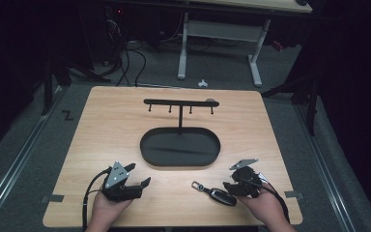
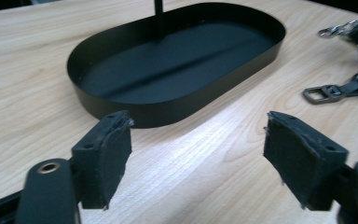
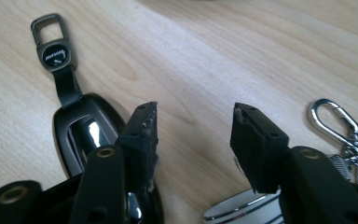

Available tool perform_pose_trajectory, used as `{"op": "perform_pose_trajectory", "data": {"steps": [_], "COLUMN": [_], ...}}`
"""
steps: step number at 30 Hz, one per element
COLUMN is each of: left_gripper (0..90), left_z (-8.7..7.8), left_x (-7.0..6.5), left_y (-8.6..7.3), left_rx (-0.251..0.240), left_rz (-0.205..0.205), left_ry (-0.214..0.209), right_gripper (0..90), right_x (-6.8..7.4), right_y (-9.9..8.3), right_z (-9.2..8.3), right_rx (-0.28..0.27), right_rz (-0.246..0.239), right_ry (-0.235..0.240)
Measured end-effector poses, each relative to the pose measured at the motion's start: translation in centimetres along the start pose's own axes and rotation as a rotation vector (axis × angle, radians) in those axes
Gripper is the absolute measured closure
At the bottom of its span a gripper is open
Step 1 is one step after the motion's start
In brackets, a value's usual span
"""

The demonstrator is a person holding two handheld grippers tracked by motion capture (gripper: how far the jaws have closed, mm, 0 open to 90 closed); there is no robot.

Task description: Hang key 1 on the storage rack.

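A black key fob lies on the wooden table near its front edge, with a short strap and a metal loop reaching left. My right gripper stands open just right of the fob. In the right gripper view, bare wood shows between the jaws. The fob lies beside the left jaw, partly hidden by it. My left gripper rests open at the front left, its jaws holding nothing. The fob's strap buckle shows to its right.
A black oval tray sits mid-table. From it rises a post carrying a bar with several hooks. The tray's wall is close ahead of the left jaws. A silver carabiner with a chain lies right of the right jaws.
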State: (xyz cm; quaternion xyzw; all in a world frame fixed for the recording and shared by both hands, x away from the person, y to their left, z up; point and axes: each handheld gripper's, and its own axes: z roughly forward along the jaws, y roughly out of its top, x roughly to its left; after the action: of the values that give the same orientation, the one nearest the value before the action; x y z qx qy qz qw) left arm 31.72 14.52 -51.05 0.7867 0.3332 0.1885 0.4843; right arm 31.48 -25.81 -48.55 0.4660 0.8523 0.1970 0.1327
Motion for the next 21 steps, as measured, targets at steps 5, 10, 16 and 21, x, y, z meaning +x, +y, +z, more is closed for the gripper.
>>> {"op": "perform_pose_trajectory", "data": {"steps": [5,10,16,21], "left_gripper": [24.4,24.1,23.6,23.1], "left_z": [0.1,0.3,0.4,0.5], "left_x": [0.1,0.1,0.1,0.2], "left_y": [-0.1,-0.2,-0.2,-0.2], "left_rx": [0.001,0.007,0.010,0.019], "left_rz": [0.003,0.019,0.034,0.033], "left_ry": [0.018,0.029,0.036,0.034], "right_gripper": [47.8,42.8,41.5,41.4], "right_x": [0.4,0.1,-0.3,-0.6], "right_y": [0.7,1.5,2.1,3.0], "right_z": [0.0,-0.1,-0.3,-0.1], "right_rx": [0.038,0.111,0.184,0.267], "right_rz": [-0.030,-0.042,-0.059,-0.084], "right_ry": [-0.011,-0.020,-0.027,-0.033]}}
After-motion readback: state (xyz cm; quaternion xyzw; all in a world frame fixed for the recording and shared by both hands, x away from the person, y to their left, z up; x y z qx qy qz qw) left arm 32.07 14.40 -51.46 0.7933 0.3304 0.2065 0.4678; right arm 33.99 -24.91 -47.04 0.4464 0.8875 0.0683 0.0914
